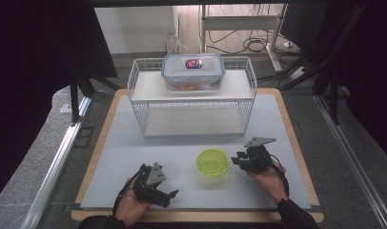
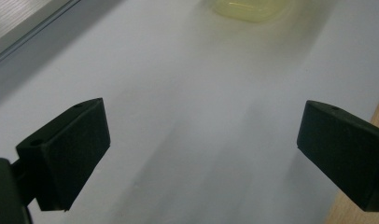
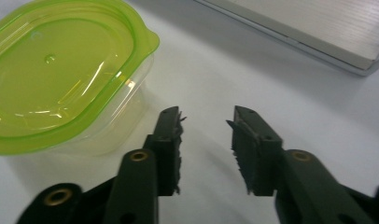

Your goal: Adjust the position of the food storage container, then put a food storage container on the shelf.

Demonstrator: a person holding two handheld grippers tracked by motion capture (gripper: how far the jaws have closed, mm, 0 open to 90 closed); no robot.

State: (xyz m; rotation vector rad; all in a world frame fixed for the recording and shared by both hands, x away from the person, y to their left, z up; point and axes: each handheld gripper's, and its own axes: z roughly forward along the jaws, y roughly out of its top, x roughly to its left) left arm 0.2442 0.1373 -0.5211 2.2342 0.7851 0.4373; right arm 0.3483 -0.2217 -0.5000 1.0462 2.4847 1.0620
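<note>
A small clear container with a lime-green lid (image 1: 212,162) (image 3: 57,74) sits on the grey mat near the front centre. My right gripper (image 1: 240,159) (image 3: 205,117) is just to its right, open, jaws empty and a short gap from the container's side. My left gripper (image 1: 168,195) (image 2: 201,140) rests low at the front left, jaws wide open over bare mat, with the green container (image 2: 250,9) blurred farther off. A clear lidded box (image 1: 193,71) with a blue-edged lid and orange contents stands on the top shelf of a white wire rack (image 1: 140,90).
The rack's lower shelf (image 1: 194,120) is bare. The grey mat (image 1: 125,157) lies on a wooden table whose edge (image 1: 296,143) shows at the sides. Metal rails run along both sides of the table; cables and desk legs lie beyond the back.
</note>
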